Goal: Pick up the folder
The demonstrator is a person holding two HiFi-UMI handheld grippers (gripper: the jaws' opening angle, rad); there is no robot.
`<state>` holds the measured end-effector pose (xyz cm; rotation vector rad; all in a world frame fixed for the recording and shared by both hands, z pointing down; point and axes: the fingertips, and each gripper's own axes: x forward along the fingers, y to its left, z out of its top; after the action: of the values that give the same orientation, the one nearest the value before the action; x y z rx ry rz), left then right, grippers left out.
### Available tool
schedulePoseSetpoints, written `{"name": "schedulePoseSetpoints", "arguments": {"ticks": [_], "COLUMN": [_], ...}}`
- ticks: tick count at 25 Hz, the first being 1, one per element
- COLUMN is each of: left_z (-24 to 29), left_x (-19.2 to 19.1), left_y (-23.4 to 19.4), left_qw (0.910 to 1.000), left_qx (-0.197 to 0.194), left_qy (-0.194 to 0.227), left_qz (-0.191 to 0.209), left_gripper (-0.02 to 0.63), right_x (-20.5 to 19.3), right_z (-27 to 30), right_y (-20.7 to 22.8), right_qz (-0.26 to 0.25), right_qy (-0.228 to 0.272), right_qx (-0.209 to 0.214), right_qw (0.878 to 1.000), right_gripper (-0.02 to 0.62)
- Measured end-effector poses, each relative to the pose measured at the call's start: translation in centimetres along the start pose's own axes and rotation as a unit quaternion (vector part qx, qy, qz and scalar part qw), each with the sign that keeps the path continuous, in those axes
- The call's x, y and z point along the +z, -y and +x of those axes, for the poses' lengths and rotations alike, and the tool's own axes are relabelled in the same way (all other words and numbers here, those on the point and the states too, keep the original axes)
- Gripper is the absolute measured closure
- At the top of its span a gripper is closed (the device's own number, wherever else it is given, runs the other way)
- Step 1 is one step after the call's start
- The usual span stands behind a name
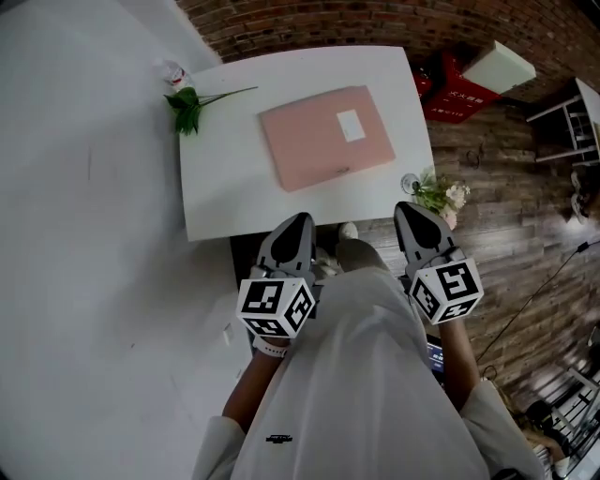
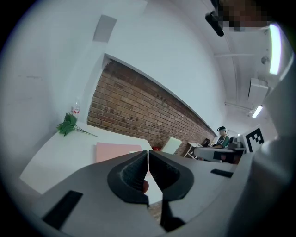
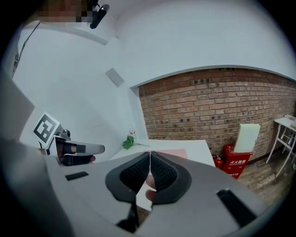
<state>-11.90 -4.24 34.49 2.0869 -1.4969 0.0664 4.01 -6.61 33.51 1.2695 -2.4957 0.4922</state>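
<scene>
Closest in, white shirt [image 1: 356, 375] over bare forearms. Just beyond, left gripper [image 1: 302, 221] and right gripper [image 1: 409, 208] side by side, both clenched tight on nothing, short of near edge of white table [image 1: 220, 202]. Farther on, pink folder [image 1: 319, 141] flat on tabletop, slightly askew, well apart from both. At far left corner, green sprig [image 1: 187, 108]; beyond, brick wall [image 1: 309, 23] and red crate [image 1: 459, 94].
</scene>
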Motion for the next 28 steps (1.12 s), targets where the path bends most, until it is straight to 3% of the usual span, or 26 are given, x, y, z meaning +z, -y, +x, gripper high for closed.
{"name": "schedulePoseSetpoints", "arguments": {"ticks": [7, 18, 28], "left_z": [2.2, 6.9, 10.6], "left_x": [-0.2, -0.1, -1.2], "left_y": [-0.4, -1.1, -2.7], "left_qw": [0.9998, 0.998, 0.9947], "left_qx": [0.009, 0.021, 0.029], "left_qy": [-0.016, -0.057, -0.096], "left_qz": [0.005, 0.02, 0.023], "left_gripper": [0.581, 0.581, 0.581], "right_x": [0.6, 0.0, -2.3], "right_z": [1.9, 7.9, 13.4], "right_y": [3.5, 7.0, 10.1], "right_qz": [0.012, 0.021, 0.038], "right_qy": [0.007, -0.018, -0.053], "right_qx": [-0.012, 0.02, 0.023], "right_qw": [1.0, 0.999, 0.998], "right_gripper": [0.559, 0.411, 0.32]}}
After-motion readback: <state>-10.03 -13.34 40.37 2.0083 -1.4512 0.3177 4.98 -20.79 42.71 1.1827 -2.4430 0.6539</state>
